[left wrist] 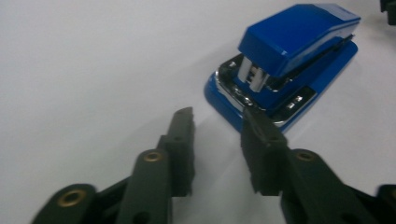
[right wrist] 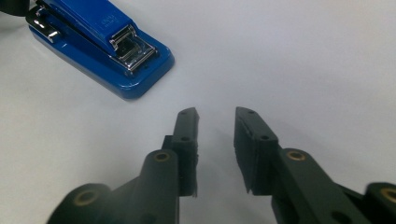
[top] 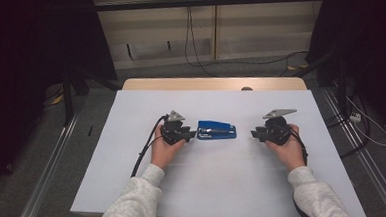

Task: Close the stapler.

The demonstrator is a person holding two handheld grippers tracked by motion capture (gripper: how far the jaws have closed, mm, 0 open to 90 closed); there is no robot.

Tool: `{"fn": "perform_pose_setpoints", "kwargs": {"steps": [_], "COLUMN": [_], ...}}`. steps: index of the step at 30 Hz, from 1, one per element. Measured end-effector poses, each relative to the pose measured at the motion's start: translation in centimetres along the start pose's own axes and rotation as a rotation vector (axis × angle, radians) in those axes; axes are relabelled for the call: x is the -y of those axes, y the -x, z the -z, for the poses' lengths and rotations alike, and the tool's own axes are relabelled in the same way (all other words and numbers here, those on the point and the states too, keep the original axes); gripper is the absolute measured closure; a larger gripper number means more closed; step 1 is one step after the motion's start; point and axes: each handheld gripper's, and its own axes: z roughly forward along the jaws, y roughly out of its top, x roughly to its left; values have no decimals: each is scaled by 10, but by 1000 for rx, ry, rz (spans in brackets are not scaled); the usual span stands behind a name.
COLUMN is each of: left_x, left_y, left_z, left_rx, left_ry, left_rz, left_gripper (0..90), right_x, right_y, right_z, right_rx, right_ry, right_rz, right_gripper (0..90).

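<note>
A blue stapler [top: 217, 131] with chrome metal parts lies flat on the white table [top: 217, 190], lengthwise between my two grippers. My left gripper [top: 191, 134] sits just left of it, open and holding nothing. In the left gripper view the stapler [left wrist: 285, 60] lies just past the tip of the right-hand jaw, and the left gripper [left wrist: 217, 114] is open. My right gripper [top: 254, 134] rests a little to the stapler's right, also open. In the right gripper view the stapler [right wrist: 100, 42] lies at the upper left, apart from the right gripper [right wrist: 215, 112].
The white table surface spreads wide in front of and behind the stapler. A wooden strip [top: 212, 83] runs along the far edge. Cables [top: 194, 43] hang beyond the table, and dark stands [top: 72, 87] flank it on both sides.
</note>
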Motion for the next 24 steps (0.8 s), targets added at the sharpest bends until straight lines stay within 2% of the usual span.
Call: {"fn": "perform_pose_setpoints", "kwargs": {"steps": [1,2,5,7,8,9,11,12,13,14,15,16,21,24], "left_x": [0,-2,-2,-2,-1,0,1,1,1,1,1,2,4,8], "left_y": [0,-1,-1,-1,-1,0,1,1,1,1,1,1,1,0], "left_z": [1,5,8,11,13,15,20,23,25,31,31,38,50,55], "left_rx": [4,-2,7,28,43,47,63,72,73,91,91,107,127,138], "left_ry": [8,20,22,26,22,25,31,35,43,61,61,82,96,110], "left_rz": [5,19,23,35,25,17,28,42,43,53,53,51,44,66], "left_gripper": [613,522,485,353,299,299,210,188,168,140,137,121,90,75], "right_x": [0,1,2,3,5,5,6,6,7,8,8,10,14,17], "right_y": [0,0,0,0,-1,-1,-2,-3,-3,-6,-6,-10,-19,-23], "right_z": [1,2,3,4,5,5,7,9,11,15,15,19,28,34], "right_rx": [-2,-8,-15,-11,-20,-20,-23,-40,-54,-51,-51,-57,-68,-70], "right_ry": [3,8,11,8,13,13,11,16,23,25,25,33,34,45], "right_rz": [-7,-23,-28,-42,-48,-48,-65,-76,-88,-80,-80,-71,-69,-61], "right_gripper": [670,628,596,528,490,490,418,405,373,313,313,270,206,177]}}
